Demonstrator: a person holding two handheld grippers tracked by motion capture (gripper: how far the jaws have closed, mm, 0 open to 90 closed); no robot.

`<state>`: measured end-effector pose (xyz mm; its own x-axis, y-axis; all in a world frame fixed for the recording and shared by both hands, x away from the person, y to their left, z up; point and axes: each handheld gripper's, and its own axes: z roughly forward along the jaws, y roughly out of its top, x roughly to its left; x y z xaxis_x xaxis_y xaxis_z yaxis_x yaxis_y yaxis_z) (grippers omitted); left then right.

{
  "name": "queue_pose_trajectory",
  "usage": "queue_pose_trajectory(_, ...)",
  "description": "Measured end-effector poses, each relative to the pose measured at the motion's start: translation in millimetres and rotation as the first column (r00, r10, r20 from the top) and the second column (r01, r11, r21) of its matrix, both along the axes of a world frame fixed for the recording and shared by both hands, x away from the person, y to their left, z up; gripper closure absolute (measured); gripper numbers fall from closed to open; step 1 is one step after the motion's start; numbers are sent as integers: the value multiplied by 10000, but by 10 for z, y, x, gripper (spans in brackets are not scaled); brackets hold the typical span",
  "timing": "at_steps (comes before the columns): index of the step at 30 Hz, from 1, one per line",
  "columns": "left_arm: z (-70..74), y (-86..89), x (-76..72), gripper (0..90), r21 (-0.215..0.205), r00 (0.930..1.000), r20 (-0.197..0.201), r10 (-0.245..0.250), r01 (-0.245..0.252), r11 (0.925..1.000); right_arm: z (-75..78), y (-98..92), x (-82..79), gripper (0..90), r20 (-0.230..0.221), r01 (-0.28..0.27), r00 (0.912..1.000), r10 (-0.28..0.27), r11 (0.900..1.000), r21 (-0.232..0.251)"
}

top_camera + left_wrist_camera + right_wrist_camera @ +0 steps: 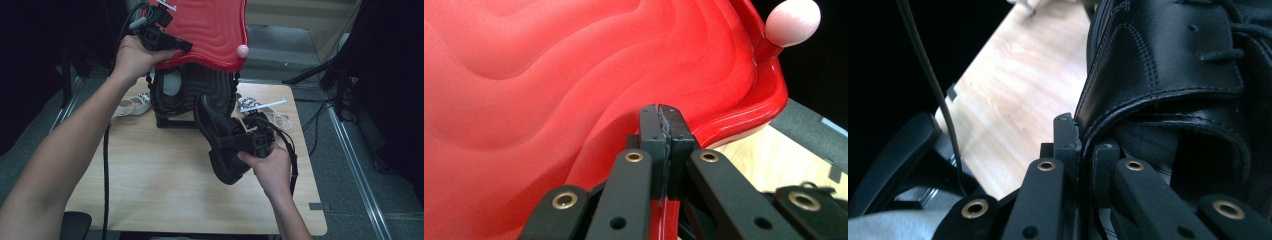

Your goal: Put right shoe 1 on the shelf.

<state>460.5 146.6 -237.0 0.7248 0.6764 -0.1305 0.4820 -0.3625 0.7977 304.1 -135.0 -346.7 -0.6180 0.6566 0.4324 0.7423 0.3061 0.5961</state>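
A red wavy lid (212, 27) with a pink knob (242, 50) is raised above a black ribbed box (172, 100) at the back of the table. My left gripper (185, 46) is shut on the lid's rim; in the left gripper view the jaws (666, 125) pinch the red edge (734, 120), with the pink knob (793, 22) at upper right. A black leather lace-up shoe (220, 140) hangs in the air in front of the box. My right gripper (236, 141) is shut on its collar, and the pads (1081, 142) clamp the shoe (1168, 60) at its opening edge.
The wooden table (150, 185) reaches to the front edge. White strappy sandals lie left (132, 105) and right (265, 107) of the box. A black cable (105, 165) trails down the left side. Dark floor, rails and cables surround the table.
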Motion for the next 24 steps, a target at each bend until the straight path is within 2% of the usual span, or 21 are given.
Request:
queue_pose_trajectory(2, 1, 9, 8, 900, -35, 10000, -75, -26, 25, 10000, 45, 22, 35, 874, 101, 66, 9999, -66, 10000, -24)
queue_pose_trajectory(3, -1, 14, 13, 900, -69, 9999, -106, -56, 55, 10000, 109, 66, 102, 874, 328, 120, 9994, -117, 9999, -94)
queue_pose_trajectory(6, -2, 16, 14, 900, -91, 9999, -106, -73, 72, 9999, 157, 110, 184, 873, 469, 229, 9986, -225, 9997, -82)
queue_pose_trajectory(7, -5, 20, 16, 900, -122, 9999, -107, -88, 87, 9999, 188, 164, 259, 872, 757, 350, 9966, -336, 9992, -182)
queue_pose_trajectory(10, -7, 25, 19, 900, -137, 9999, -108, -129, 128, 9998, 220, 240, 359, 873, 1214, 549, 9913, -511, 9981, -286)
queue_pose_trajectory(13, -10, 33, 25, 900, -169, 9997, -124, -194, 191, 9997, 227, 287, 416, 873, 1471, 720, 9869, -658, 9967, -371)
queue_pose_trajectory(17, -13, 36, 22, 900, -168, 9997, -78, -238, 237, 9996, 158, 405, 563, 873, 2141, 1143, 9717, -996, 9918, -571)
queue_pose_trajectory(19, -13, 37, 22, 900, -157, 9997, -68, -237, 236, 9996, 109, 447, 602, 872, 2335, 1312, 9659, -1121, 9890, -681)
queue_pose_trajectory(20, -13, 38, 21, 900, -146, 9997, -63, -256, 255, 9996, 109, 447, 602, 872, 2335, 1312, 9659, -1121, 9890, -681)
queue_pose_trajectory(21, -13, 40, 18, 900, -122, 9996, -42, -284, 283, 9995, 52, 483, 643, 872, 2445, 1546, 9605, -1328, 9854, -720)
queue_pose_trajectory(22, -13, 40, 18, 900, -122, 9996, -42, -284, 283, 9995, 52, 483, 643, 872, 2445, 1546, 9605, -1328, 9854, -720)
queue_pose_trajectory(24, -12, 49, 20, 900, -134, 9995, -72, -320, 319, 9994, -42, 529, 680, 871, 2737, 1885, 9483, -1608, 9790, -778)
